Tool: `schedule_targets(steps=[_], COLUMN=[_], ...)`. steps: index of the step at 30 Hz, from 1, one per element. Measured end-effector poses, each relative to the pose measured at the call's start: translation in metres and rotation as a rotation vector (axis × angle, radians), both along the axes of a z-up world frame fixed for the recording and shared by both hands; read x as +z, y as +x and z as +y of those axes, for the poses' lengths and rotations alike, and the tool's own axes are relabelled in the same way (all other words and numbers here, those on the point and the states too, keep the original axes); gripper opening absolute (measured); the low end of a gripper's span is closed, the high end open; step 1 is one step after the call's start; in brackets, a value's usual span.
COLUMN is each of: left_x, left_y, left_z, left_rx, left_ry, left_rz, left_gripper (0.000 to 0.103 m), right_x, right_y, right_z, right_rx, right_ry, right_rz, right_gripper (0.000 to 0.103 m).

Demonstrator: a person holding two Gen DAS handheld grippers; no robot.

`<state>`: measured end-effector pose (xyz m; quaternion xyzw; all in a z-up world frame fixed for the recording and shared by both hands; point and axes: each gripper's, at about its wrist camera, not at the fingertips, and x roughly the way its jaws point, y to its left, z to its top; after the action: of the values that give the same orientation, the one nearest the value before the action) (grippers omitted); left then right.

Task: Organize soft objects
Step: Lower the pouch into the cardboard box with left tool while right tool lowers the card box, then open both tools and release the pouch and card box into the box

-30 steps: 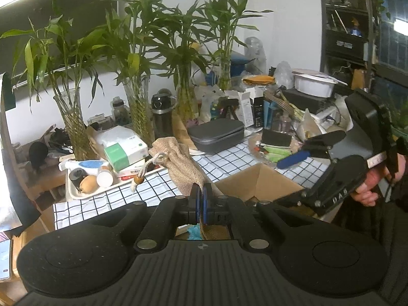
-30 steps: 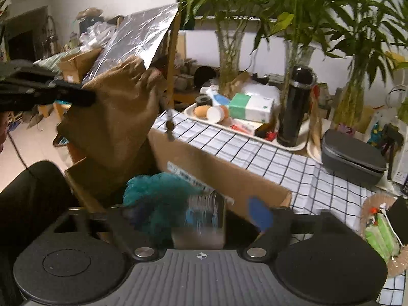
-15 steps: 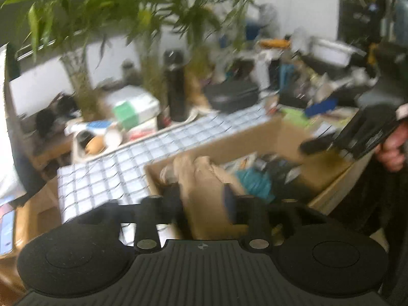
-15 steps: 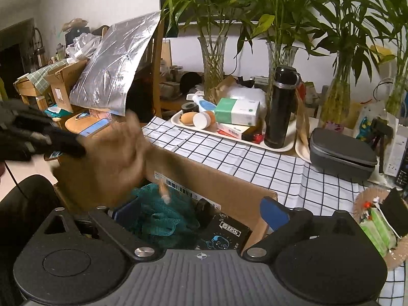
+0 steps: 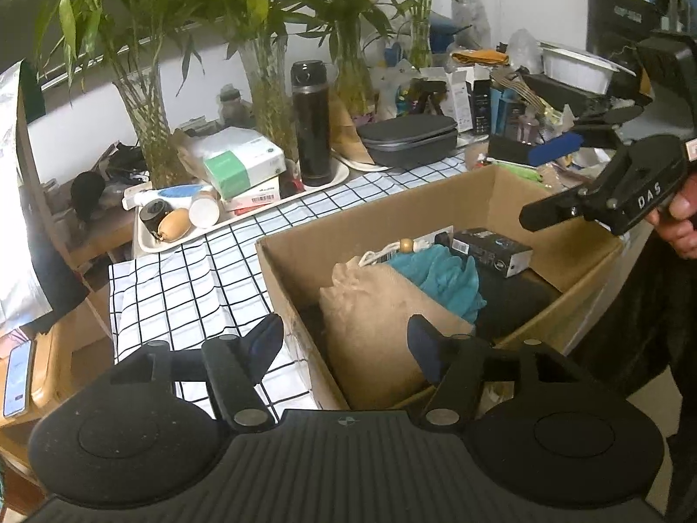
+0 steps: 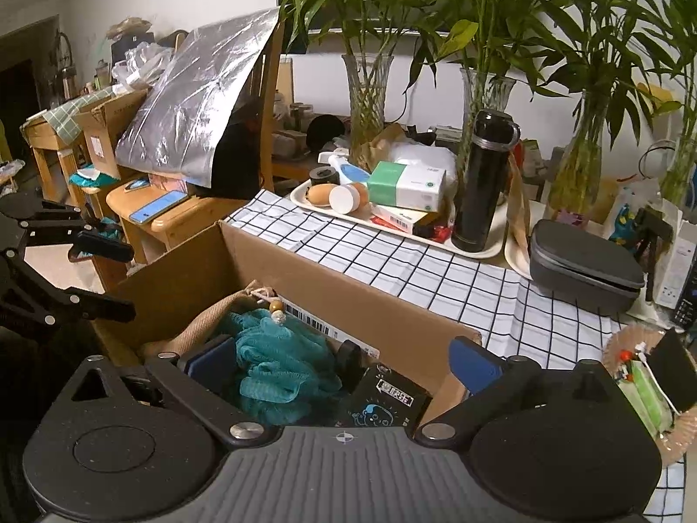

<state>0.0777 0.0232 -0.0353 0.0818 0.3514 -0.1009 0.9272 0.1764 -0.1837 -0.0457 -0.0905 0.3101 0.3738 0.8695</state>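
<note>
My left tool [image 5: 346,342] has just been opening, empty; the pouch [image 5: 383,305] lies in the box [image 5: 292,279]. My right tool [image 6: 344,359] gapes wide, empty. Checked worktop [image 6: 435,274], cluttered room.

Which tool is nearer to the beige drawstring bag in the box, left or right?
Left. The left tool stands open just above the beige bag; the right tool hangs open over the teal sponge beside it.

Both wrist views look down, close, into 1 box [image 5: 501,200].
</note>
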Motion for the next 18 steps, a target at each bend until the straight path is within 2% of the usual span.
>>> schedule_targets(steps=[6,18], left_x=[0.001,0.012], left_y=[0.004,0.031], left_z=[0.007,0.023], left_rx=[0.028,0.081], left_ry=[-0.065,-0.222], left_rz=[0.003,-0.022], left_gripper=[0.062,0.062], right_x=[-0.003,-0.005], right_y=[0.002,0.024], right_z=[0.001,-0.010], right_rx=[-0.031,-0.156], right_ry=[-0.025,0.056], right_rz=[-0.002,0.030], right_gripper=[0.103,0.103])
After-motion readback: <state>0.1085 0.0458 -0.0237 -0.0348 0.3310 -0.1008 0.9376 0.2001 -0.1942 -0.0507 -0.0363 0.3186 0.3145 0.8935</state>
